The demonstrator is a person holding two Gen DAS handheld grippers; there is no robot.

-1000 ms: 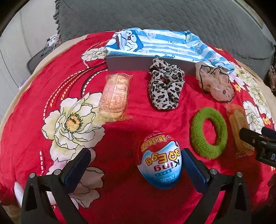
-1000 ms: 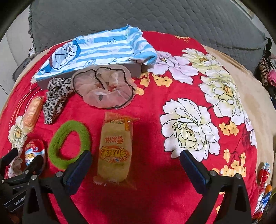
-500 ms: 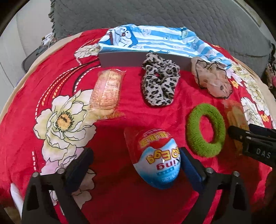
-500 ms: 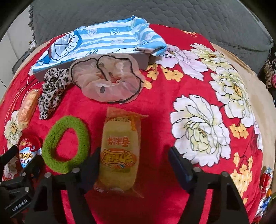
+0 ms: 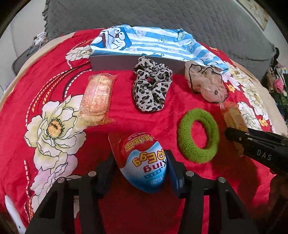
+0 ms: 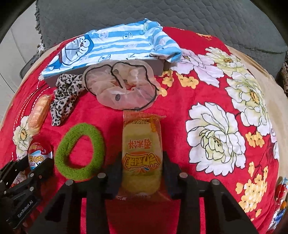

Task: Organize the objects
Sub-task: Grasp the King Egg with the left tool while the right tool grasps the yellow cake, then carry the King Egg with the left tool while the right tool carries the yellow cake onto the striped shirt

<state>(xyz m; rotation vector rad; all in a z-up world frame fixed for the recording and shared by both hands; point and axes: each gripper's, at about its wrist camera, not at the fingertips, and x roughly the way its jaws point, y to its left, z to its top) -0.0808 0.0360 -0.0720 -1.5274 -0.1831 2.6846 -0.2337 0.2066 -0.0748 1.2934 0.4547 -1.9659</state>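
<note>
My left gripper [image 5: 140,167] is shut on a red and blue toy egg [image 5: 144,160] resting on the red flowered blanket [image 5: 45,86]. My right gripper [image 6: 141,169] is shut on a yellow snack packet [image 6: 141,153] lying on the blanket. A green fuzzy hair ring [image 5: 198,131] lies between the two; it also shows in the right wrist view [image 6: 80,151]. The egg [image 6: 38,158] and the left gripper [image 6: 27,172] show at the left of the right wrist view. The right gripper [image 5: 234,135] shows at the right of the left wrist view.
An orange biscuit packet [image 5: 97,97], a leopard scrunchie [image 5: 151,88] and a sheer beige scrunchie [image 5: 207,84] lie further back. Behind them stands a grey box [image 5: 115,62] under a blue striped cloth [image 5: 153,41]. A grey quilted cushion [image 5: 162,16] lies beyond.
Both grippers have moved forward and closed: the left onto the egg, the right onto the yellow snack packet. Both were open one second ago.
</note>
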